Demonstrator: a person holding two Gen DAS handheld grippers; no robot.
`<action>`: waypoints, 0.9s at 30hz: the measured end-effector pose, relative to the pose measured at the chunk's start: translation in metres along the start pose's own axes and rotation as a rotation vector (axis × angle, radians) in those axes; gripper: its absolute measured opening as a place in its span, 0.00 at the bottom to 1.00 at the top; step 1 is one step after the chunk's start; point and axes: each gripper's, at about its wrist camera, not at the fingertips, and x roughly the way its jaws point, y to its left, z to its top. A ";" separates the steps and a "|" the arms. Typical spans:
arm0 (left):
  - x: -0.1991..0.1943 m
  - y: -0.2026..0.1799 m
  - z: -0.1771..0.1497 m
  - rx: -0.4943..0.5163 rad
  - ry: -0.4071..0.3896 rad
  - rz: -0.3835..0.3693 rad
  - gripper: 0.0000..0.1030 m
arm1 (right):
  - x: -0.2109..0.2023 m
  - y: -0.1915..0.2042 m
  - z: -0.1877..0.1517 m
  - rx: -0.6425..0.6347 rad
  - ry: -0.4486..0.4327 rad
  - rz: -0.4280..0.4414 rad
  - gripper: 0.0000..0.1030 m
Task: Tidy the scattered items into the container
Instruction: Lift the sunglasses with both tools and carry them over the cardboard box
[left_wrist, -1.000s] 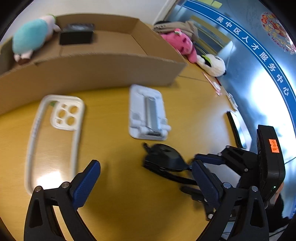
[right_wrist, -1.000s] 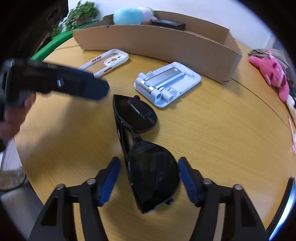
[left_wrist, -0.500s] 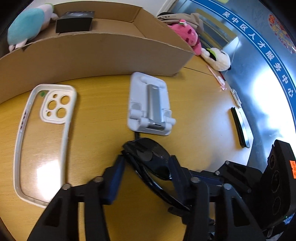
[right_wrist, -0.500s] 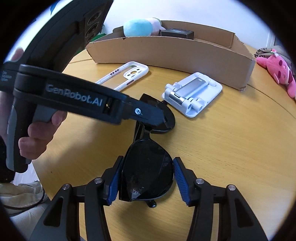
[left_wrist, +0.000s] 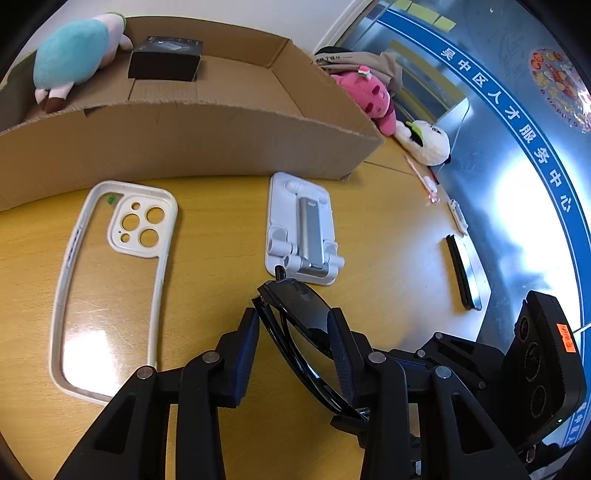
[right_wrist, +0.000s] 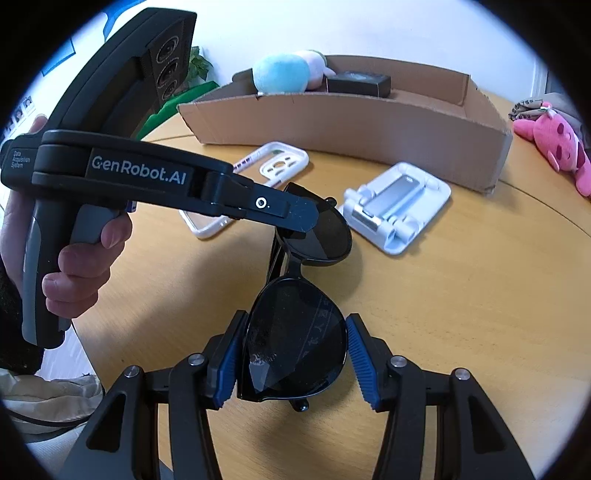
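Black sunglasses (left_wrist: 306, 314) are held over the round wooden table by both grippers. My left gripper (left_wrist: 295, 332) has its jaws closing on the far lens, and the blue pads touch its rim on both sides. One of its fingers (right_wrist: 273, 206) lies across that lens in the right wrist view. My right gripper (right_wrist: 291, 354) is shut on the near lens (right_wrist: 295, 332). Behind stands the cardboard box (left_wrist: 184, 147), holding a teal plush (left_wrist: 70, 62) and a small black box (left_wrist: 164, 59). A white phone case (left_wrist: 110, 277) and a white phone stand (left_wrist: 303, 229) lie before it.
A pink plush (left_wrist: 365, 96) and a white plush (left_wrist: 424, 144) lie right of the box. A pen (left_wrist: 421, 177) and a dark flat bar (left_wrist: 463, 273) rest near the table's right edge. A person's hand (right_wrist: 81, 273) grips the left handle.
The left gripper swung in from wide open and closed around the far lens. The right gripper's pads closed onto the near lens, and the sunglasses tilted up slightly.
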 end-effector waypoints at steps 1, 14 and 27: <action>-0.002 0.000 0.001 -0.001 -0.005 -0.003 0.39 | -0.002 0.001 0.000 0.001 -0.007 0.002 0.50; -0.046 0.010 0.022 0.000 -0.113 0.019 0.39 | -0.011 0.013 0.059 -0.083 -0.061 0.005 0.50; -0.069 0.012 0.046 0.042 -0.175 0.043 0.39 | -0.015 0.014 0.091 -0.125 -0.112 -0.006 0.50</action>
